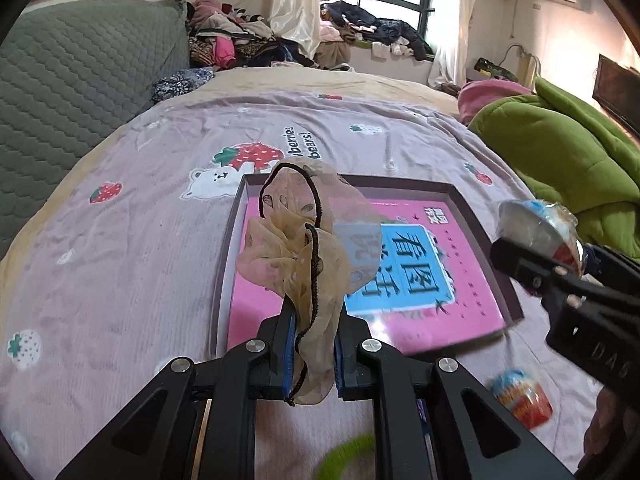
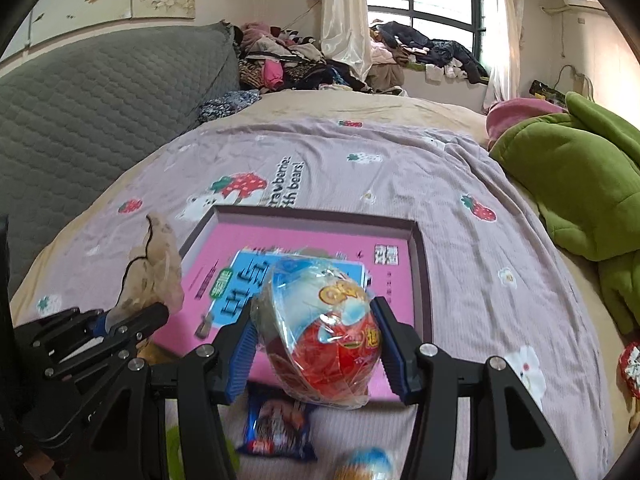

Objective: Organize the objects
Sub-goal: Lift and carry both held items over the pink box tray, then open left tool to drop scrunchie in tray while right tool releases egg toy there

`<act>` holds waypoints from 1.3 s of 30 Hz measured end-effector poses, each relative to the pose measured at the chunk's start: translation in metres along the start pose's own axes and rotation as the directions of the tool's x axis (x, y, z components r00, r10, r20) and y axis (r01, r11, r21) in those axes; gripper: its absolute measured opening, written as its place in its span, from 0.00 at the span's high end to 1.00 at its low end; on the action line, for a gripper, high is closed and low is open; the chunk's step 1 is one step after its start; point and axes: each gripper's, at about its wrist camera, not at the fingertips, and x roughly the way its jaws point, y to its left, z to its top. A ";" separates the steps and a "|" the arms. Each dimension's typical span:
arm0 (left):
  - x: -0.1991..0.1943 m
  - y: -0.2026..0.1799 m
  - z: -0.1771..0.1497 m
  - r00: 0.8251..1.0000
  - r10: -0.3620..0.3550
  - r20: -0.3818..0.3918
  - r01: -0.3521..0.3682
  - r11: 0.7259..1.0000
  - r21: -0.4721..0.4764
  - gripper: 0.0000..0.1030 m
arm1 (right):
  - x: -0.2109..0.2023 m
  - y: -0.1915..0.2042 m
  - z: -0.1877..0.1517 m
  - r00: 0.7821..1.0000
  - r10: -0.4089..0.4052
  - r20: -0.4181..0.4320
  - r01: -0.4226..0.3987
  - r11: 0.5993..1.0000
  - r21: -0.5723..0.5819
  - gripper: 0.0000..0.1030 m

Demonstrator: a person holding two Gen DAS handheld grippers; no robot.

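Beige scrunchie clamped in left gripper jaws, held above near-left edge of shallow tray. Wrapped toy egg clamped in right gripper jaws, over tray's near edge. Tray lies on bed, pink book inside.

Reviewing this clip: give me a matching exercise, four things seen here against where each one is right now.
Things:
1. beige scrunchie
2. wrapped egg toy
3. pink book
4. blue snack packet

Places:
a. lying in the shallow box
b. on the bedsheet below the right gripper
c. clamped in the left gripper
d. clamped in the right gripper

Pairs: 1-c, 2-d, 3-a, 4-b
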 end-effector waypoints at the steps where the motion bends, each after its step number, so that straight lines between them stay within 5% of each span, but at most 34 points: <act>1: 0.006 0.000 0.005 1.000 0.005 -0.001 -0.005 1.000 0.005 0.86 | 0.005 -0.002 0.004 1.000 0.002 -0.003 -0.002 1.000 0.007 0.47; 16: 0.085 0.002 0.023 0.993 -0.041 -0.108 0.037 0.999 -0.032 0.86 | 0.081 -0.023 0.015 0.992 0.041 -0.121 -0.029 0.995 0.099 0.47; 22: 0.107 -0.002 0.018 0.991 -0.003 -0.136 0.006 1.000 0.016 0.86 | 0.116 -0.020 0.017 0.981 -0.012 -0.195 0.024 0.998 0.058 0.47; 39: 0.124 -0.006 0.015 0.985 0.029 -0.167 -0.020 0.998 0.055 0.76 | 0.152 -0.024 0.008 0.956 -0.037 -0.290 0.050 0.998 0.038 0.46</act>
